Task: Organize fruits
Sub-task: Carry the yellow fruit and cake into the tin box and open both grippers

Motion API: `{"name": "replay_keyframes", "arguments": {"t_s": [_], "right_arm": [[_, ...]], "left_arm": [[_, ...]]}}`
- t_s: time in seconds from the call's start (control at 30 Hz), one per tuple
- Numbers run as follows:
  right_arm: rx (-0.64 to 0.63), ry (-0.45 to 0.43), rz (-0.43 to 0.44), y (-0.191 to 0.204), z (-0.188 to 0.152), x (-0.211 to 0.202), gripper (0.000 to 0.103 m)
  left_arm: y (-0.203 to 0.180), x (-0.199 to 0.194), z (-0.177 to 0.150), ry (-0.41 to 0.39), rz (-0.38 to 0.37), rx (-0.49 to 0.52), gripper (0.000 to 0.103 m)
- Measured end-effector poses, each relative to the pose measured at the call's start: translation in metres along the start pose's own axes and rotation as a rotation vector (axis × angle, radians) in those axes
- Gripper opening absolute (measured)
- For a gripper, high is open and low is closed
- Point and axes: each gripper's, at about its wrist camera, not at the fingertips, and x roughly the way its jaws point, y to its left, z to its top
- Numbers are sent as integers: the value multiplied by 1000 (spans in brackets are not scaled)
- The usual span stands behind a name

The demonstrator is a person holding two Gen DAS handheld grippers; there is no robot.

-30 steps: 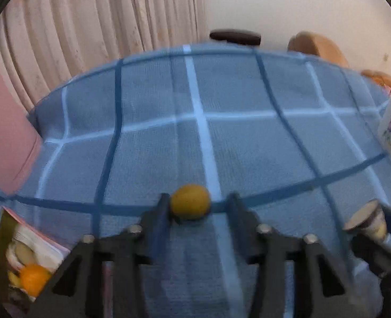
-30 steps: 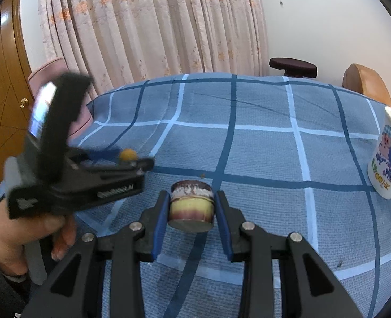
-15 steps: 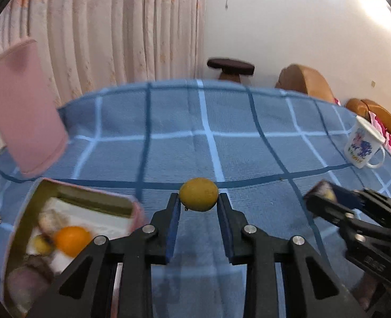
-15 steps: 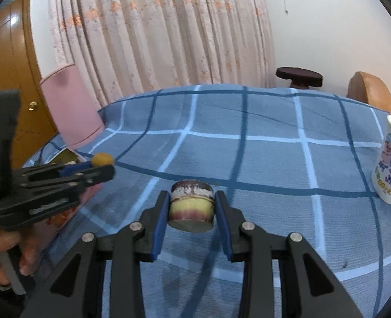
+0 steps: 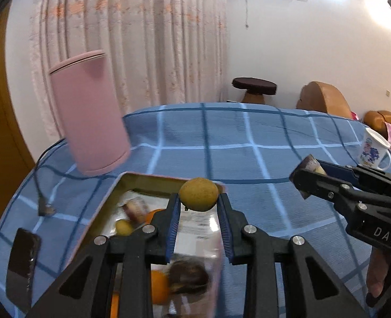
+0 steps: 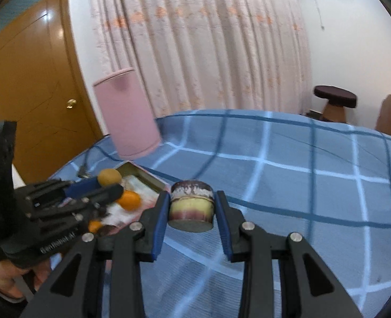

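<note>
Fruit (image 5: 198, 194) clamped in left tongs (image 5: 198, 206) above tray (image 5: 145, 179)

Even, soft indoor light fills both views, brightest on the white wall (image 5: 315, 53) at upper right. Fisheye curvature bends the edges, with dark corners. Motion blur smears the tray (image 5: 131, 185) contents and the pink cylinder (image 6: 127, 116).
</note>
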Motion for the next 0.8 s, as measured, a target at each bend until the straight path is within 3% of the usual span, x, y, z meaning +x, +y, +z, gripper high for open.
{"name": "replay_keyframes", "arguments": {"t_s": [0.33,0.53,0.57,0.63,0.8], "right_arm": [[-71,87,100,60,-7,58,37],[-127,144,147,81,-21,78,39],[-135,145,150,83,-23,78,40],[-149,153,156,87,-25,79,53],[-165,144,136,91,-26,73,54]], "left_arm": [[59,-13,-17,-2,58,-87,31],[74,-15,-27,6,76,-105,31],[75,-15,-28,8,82,-102,31],[77,-14,-31,18,80,-106,31],[77,-17,-34,19,78,-110,38]]}}
